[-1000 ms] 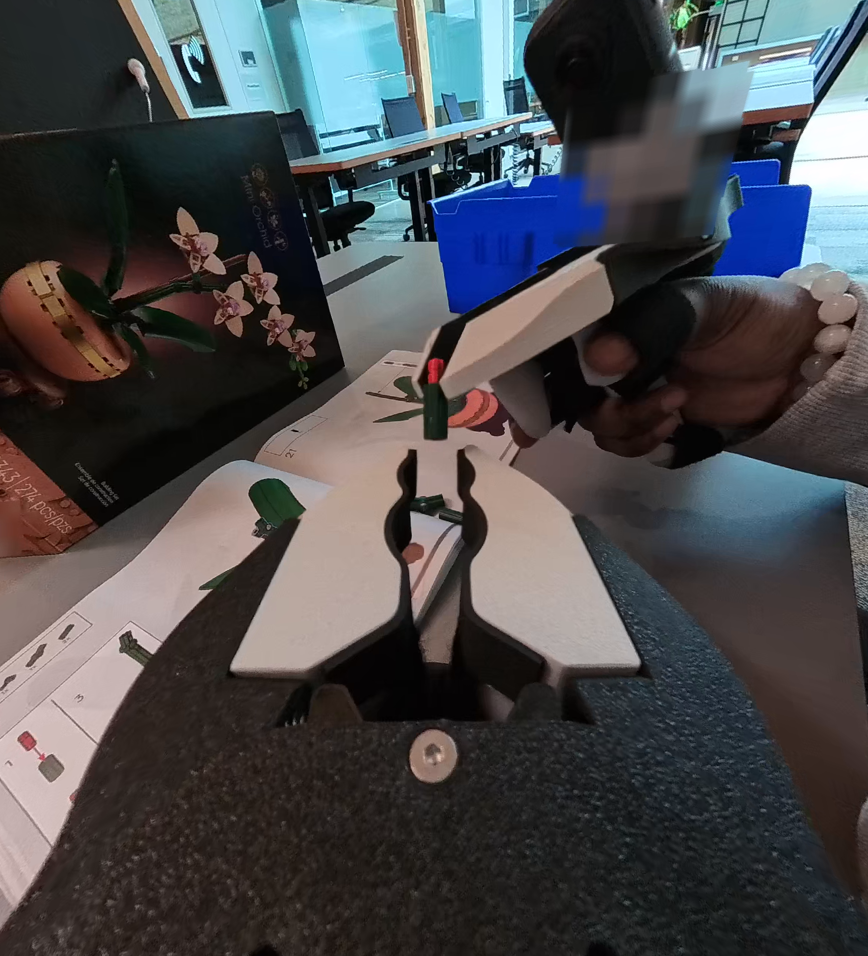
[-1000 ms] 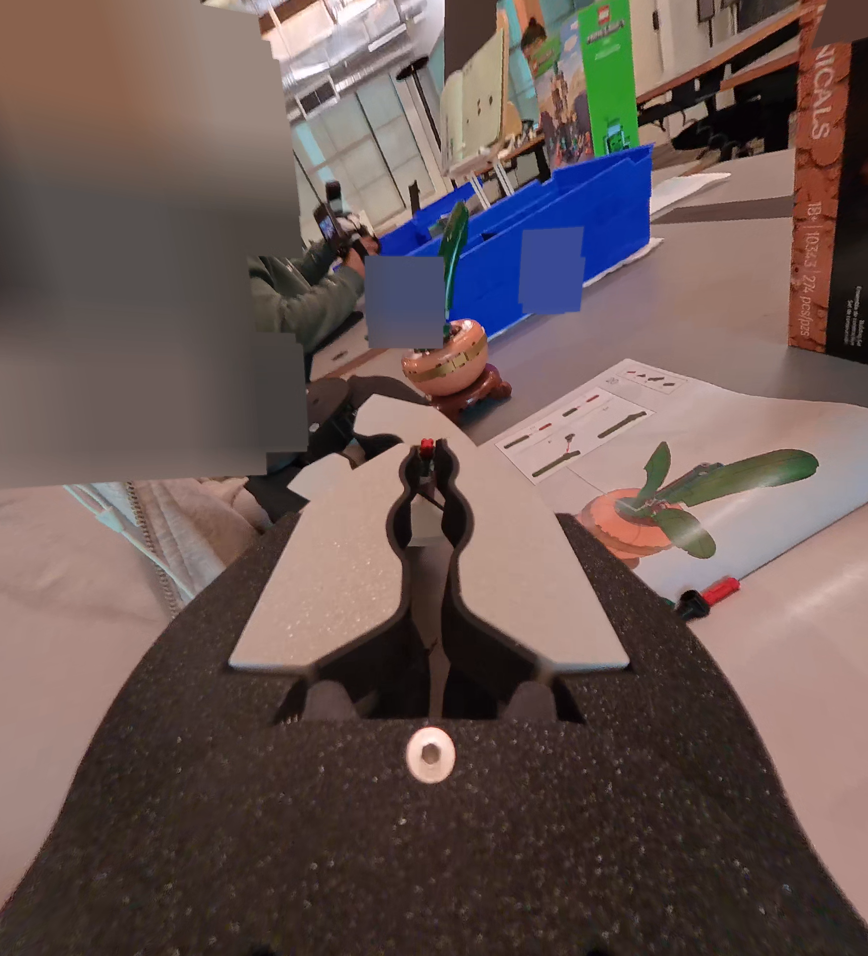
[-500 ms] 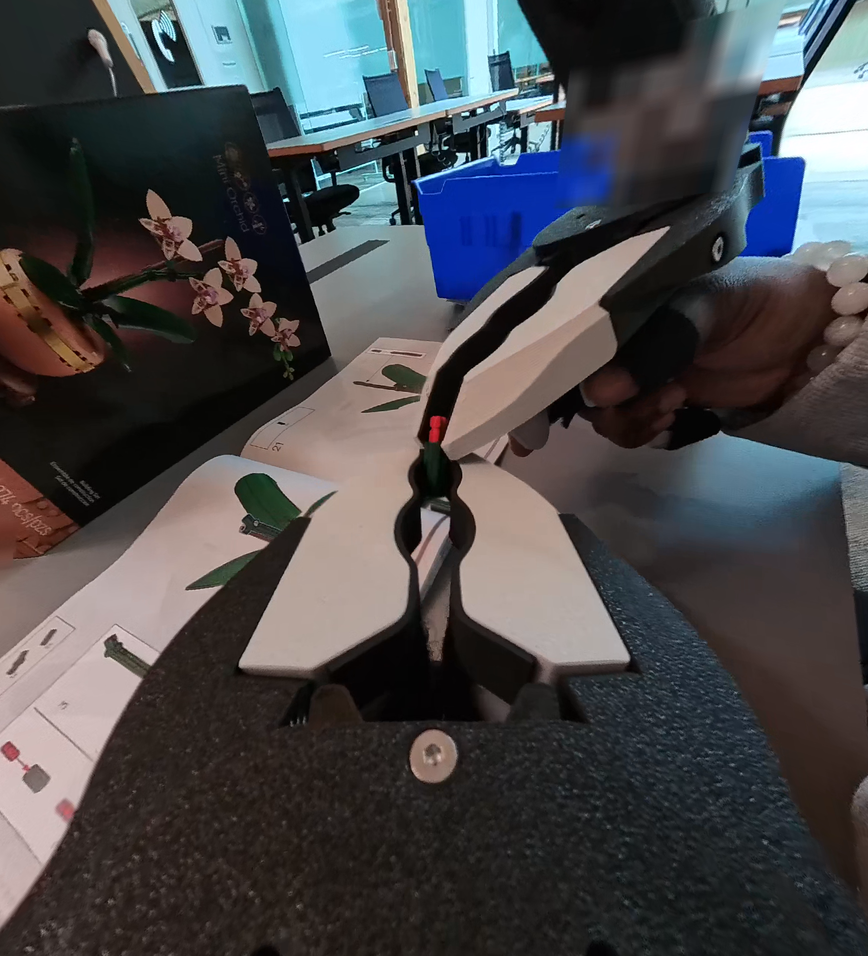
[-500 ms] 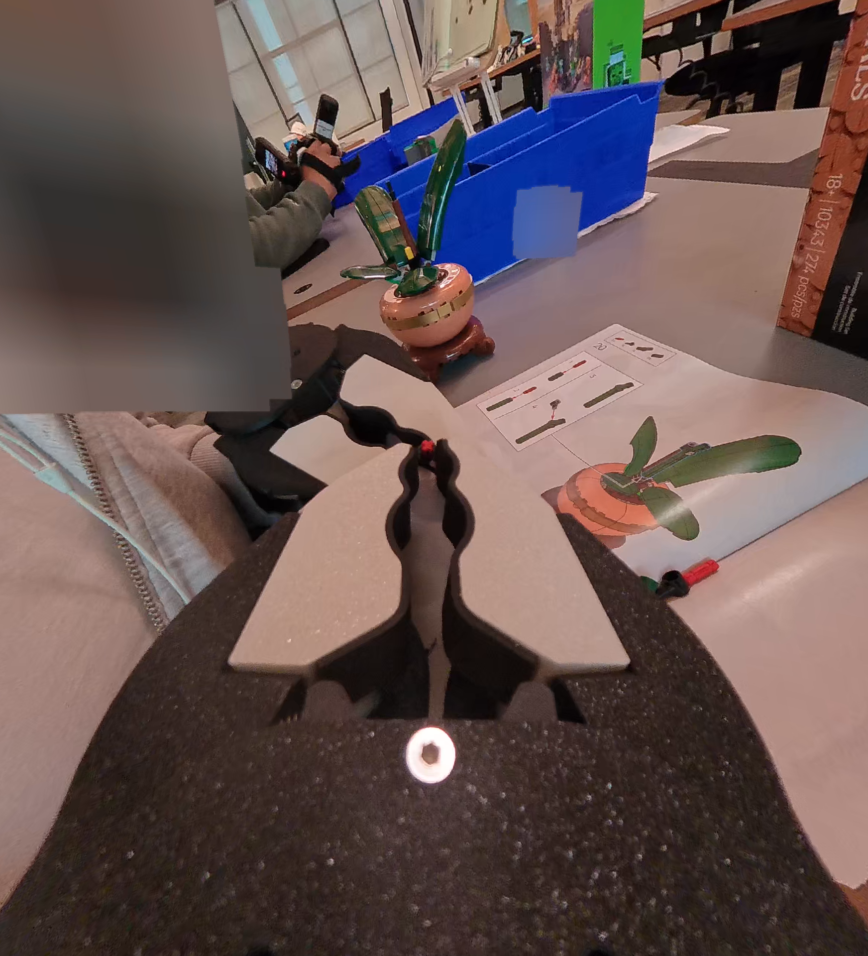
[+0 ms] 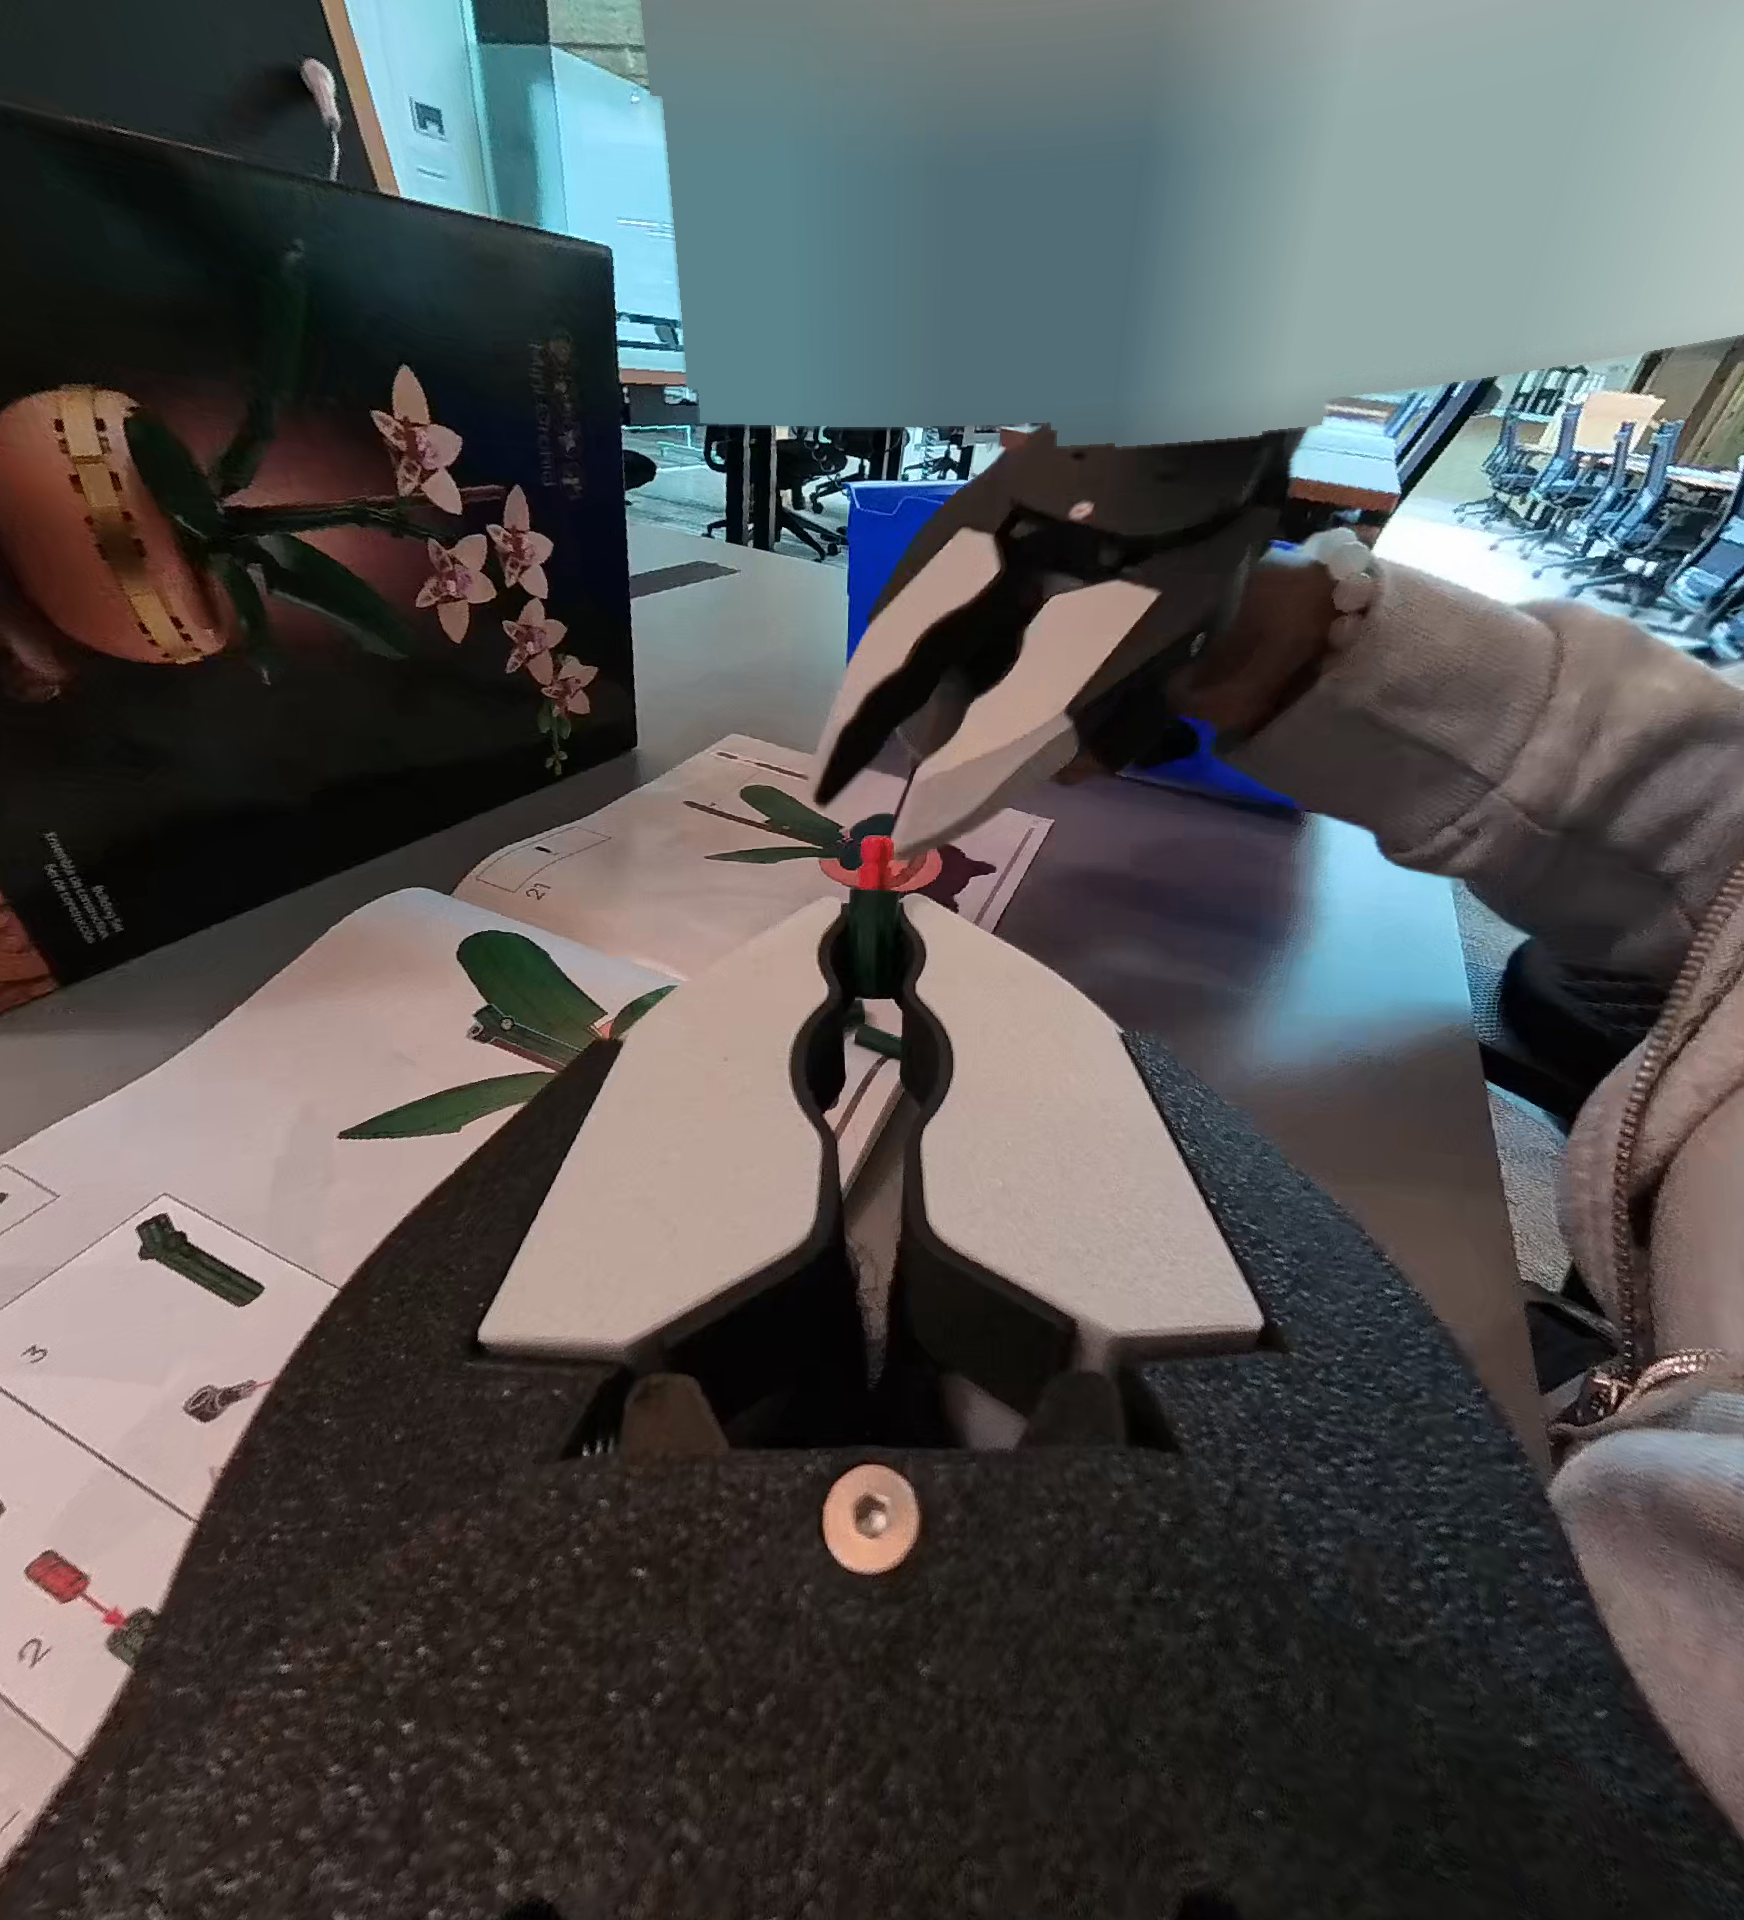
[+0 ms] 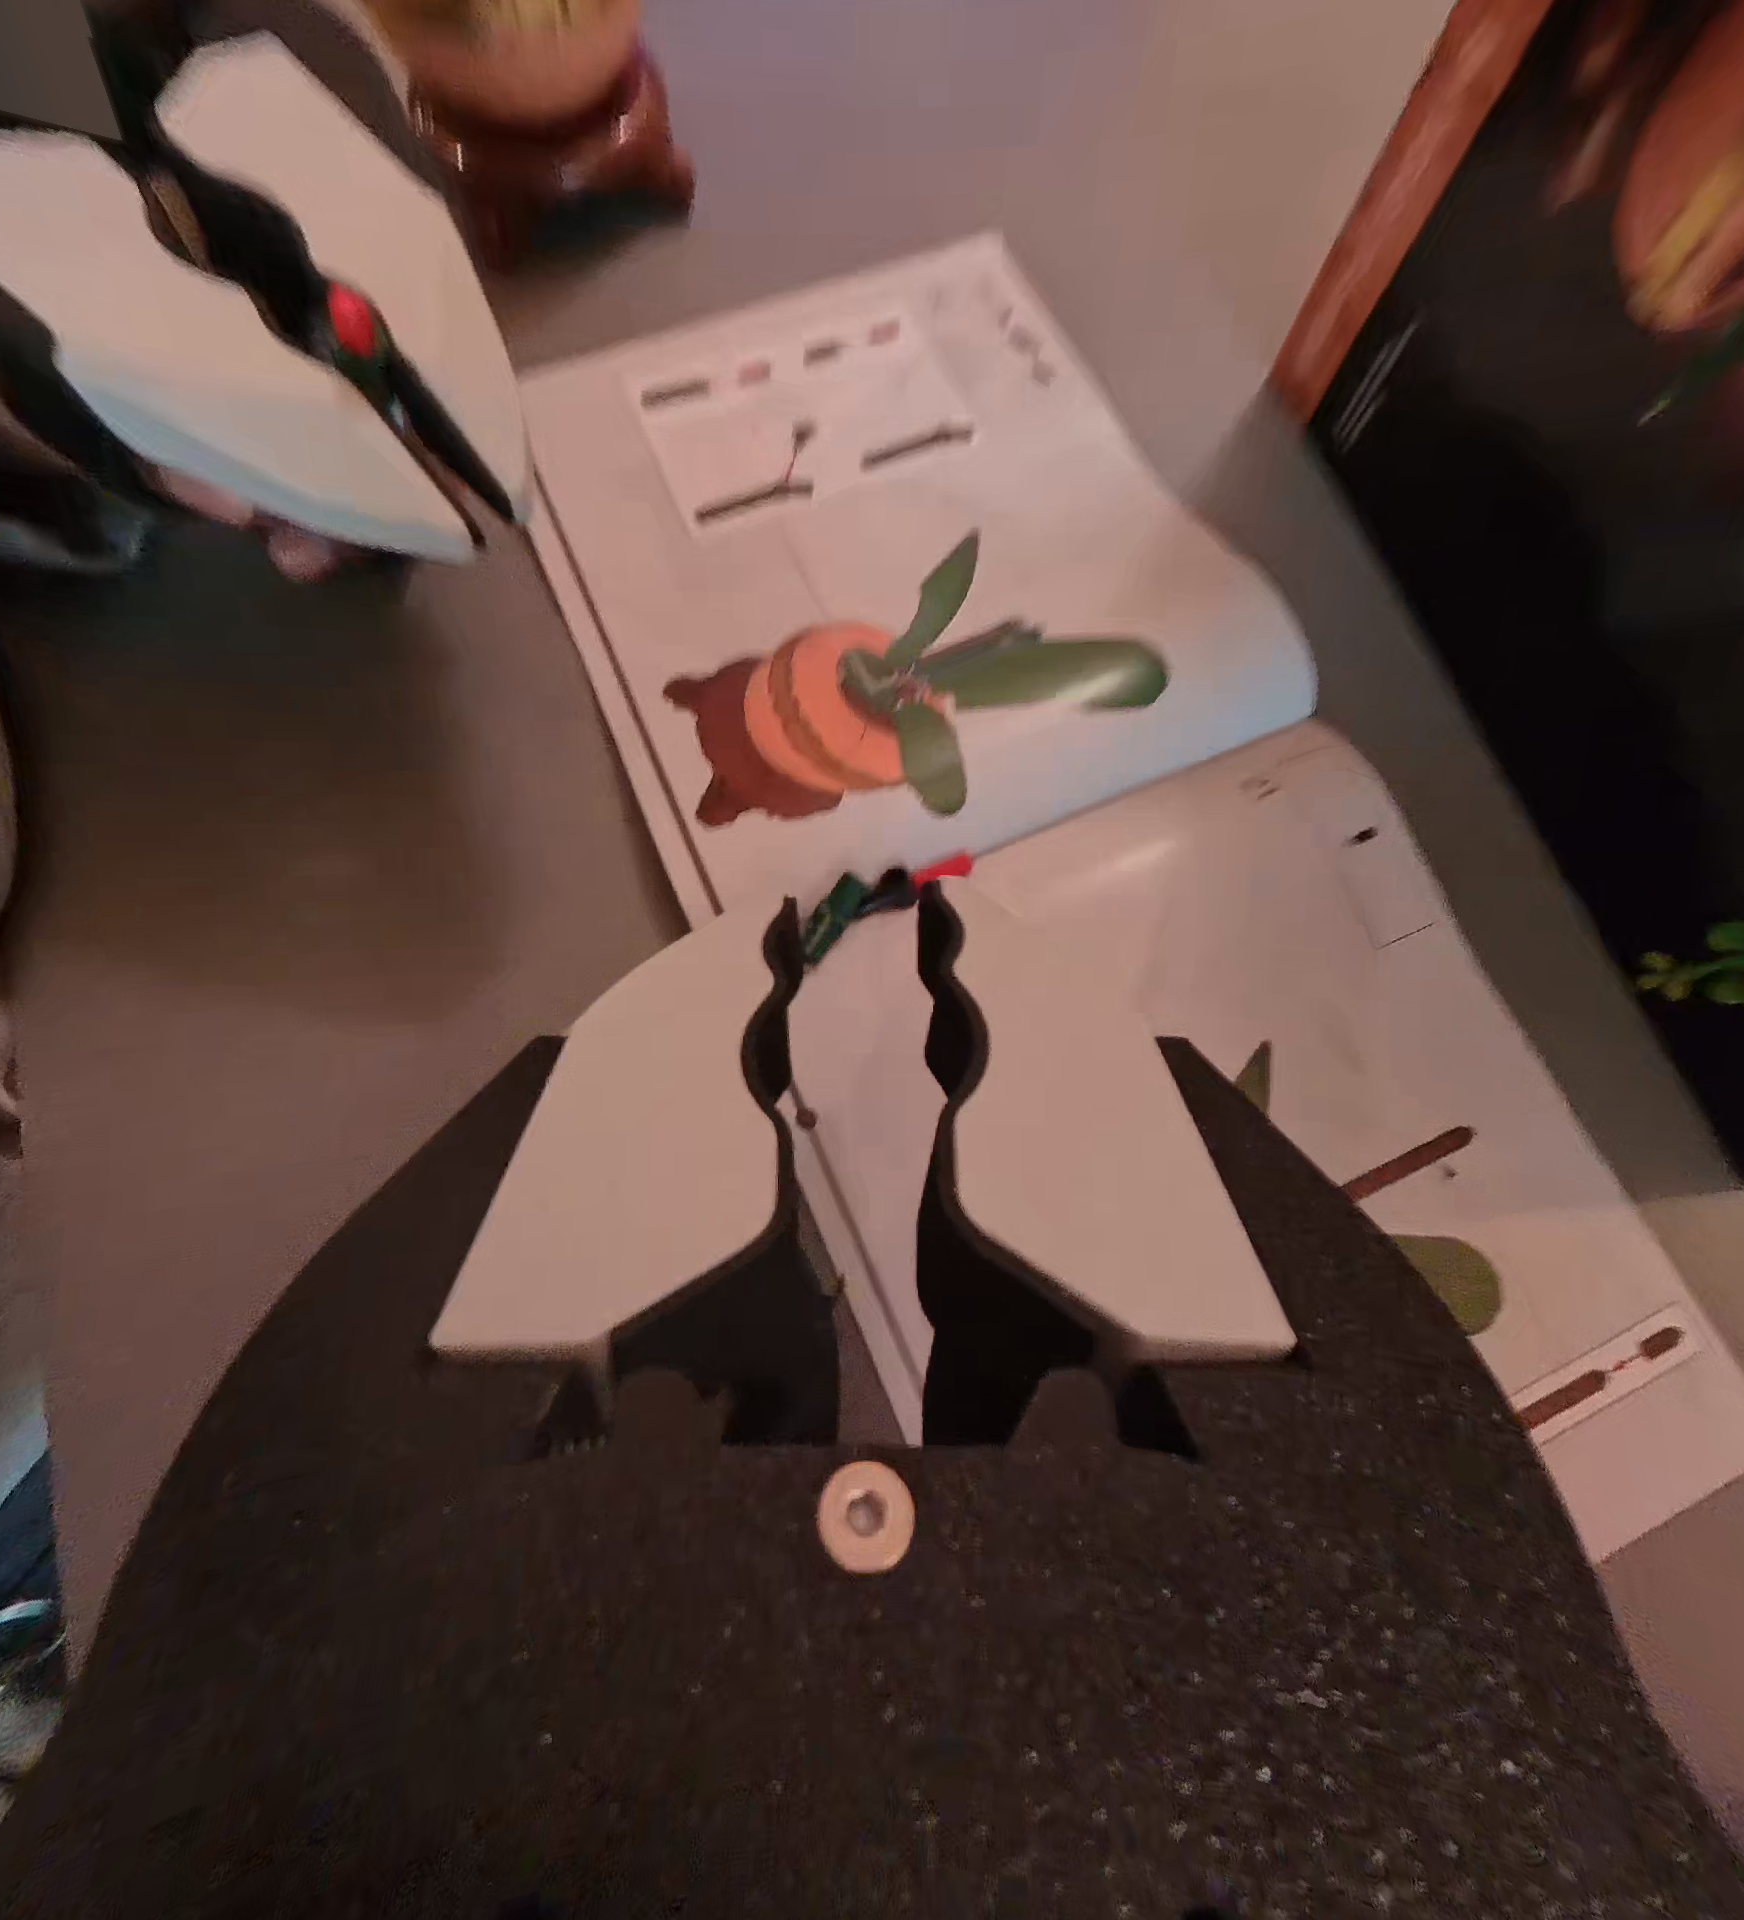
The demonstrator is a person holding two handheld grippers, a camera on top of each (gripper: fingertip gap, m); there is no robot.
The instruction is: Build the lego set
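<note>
Now we take the open instruction booklet (image 6: 961,582) as our landmark. It lies on the grey surface (image 6: 255,790), with bare room along its near left edge, while the dark set box (image 5: 255,499) stands close behind its far edge and walls off that side.

Our left tongs (image 5: 873,940) hang above the booklet's middle fold, clamped on one dark green piece (image 5: 870,940) with a red pin (image 5: 874,864) standing out of its top. Our right tongs (image 6: 852,920) stand apart and empty, their tips just above the booklet's near edge. Right there lie loose parts: a green bit (image 6: 832,914) and a black-and-red pin (image 6: 925,873); the blur keeps us from counting them surely.

In the left wrist view the right tongs (image 5: 873,805) point down at the red pin, just above it; we cannot tell if they touch.

Beyond the booklet's far left corner one built pot on its brown base (image 6: 556,135) shows, cut off by the frame.
</note>
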